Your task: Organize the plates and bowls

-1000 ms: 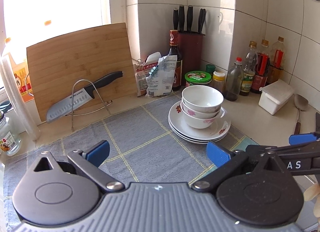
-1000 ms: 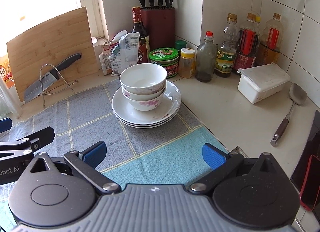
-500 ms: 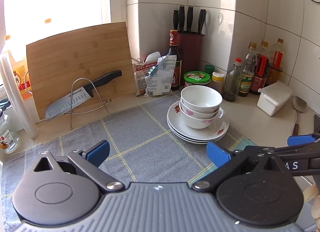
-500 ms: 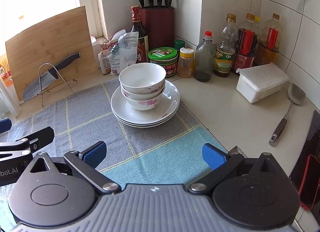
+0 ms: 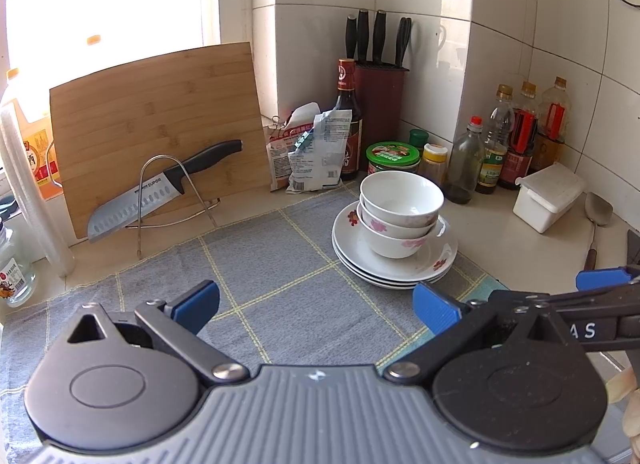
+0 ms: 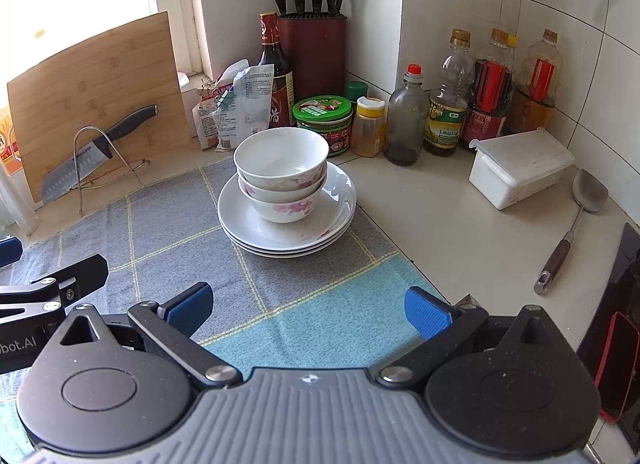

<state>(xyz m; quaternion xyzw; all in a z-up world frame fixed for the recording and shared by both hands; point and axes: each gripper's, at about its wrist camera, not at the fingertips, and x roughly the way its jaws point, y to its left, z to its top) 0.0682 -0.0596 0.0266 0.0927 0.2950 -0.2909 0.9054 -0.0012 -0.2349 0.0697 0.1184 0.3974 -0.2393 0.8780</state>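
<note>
Three white flowered bowls [image 5: 400, 207] [image 6: 281, 175] sit nested on a stack of three white plates [image 5: 434, 264] [image 6: 340, 207], at the far right part of a grey checked mat [image 5: 272, 264] [image 6: 168, 219]. My left gripper [image 5: 316, 306] hovers open over the mat, short of the stack, with nothing between its blue pads. My right gripper [image 6: 308, 310] is open too, empty, over the mat's teal end in front of the plates. Each view shows the other gripper's fingers at its edge.
A bamboo cutting board [image 5: 156, 123] leans on the wall with a knife on a wire rack [image 5: 160, 195]. A knife block [image 6: 312, 43], sauce bottles [image 6: 492, 91], jars, a white lidded box [image 6: 520, 167] and a spatula [image 6: 572, 223] crowd the counter corner. A phone [image 6: 616, 368] lies at far right.
Both grippers have drawn back and risen slightly, so the stack looks a bit smaller and farther. Bowls and plates have not moved; both grippers stay open.
</note>
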